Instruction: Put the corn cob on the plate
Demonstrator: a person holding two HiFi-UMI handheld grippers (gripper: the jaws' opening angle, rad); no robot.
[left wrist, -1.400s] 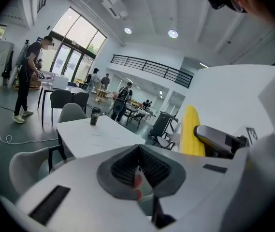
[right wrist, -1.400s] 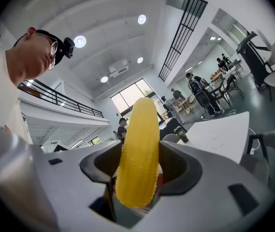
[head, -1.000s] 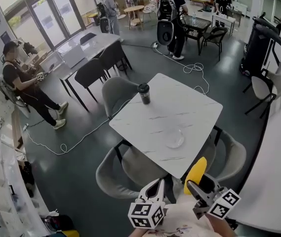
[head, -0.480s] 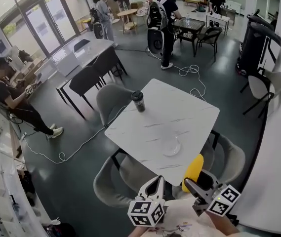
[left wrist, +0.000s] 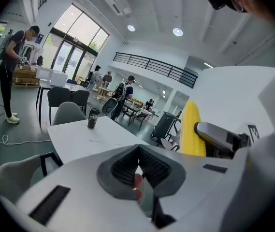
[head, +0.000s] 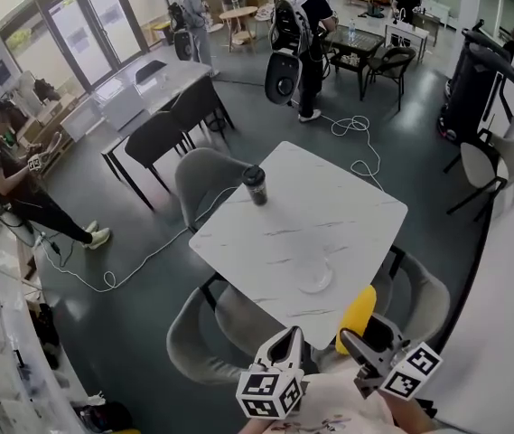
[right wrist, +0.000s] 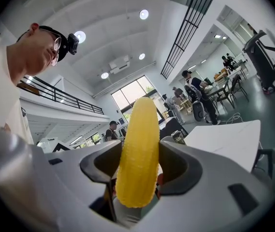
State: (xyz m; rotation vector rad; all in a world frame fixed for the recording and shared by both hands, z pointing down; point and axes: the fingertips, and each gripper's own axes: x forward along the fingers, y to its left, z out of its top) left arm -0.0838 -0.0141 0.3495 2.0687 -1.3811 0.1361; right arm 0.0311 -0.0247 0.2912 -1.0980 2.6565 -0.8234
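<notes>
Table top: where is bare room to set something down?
Nearly all bare: the middle between the dark cup at the far left corner and the clear plate near the front edge, and the whole right side of the table. Nowhere crowded. The corn cob sits in the right gripper.

The plate [head: 313,272] and its white table [head: 329,206] now sit slightly lower in the head view, closer to the corn cob [head: 358,317]. At far left, a standing person [head: 8,165] shifts stance, stepping further down the frame.
</notes>
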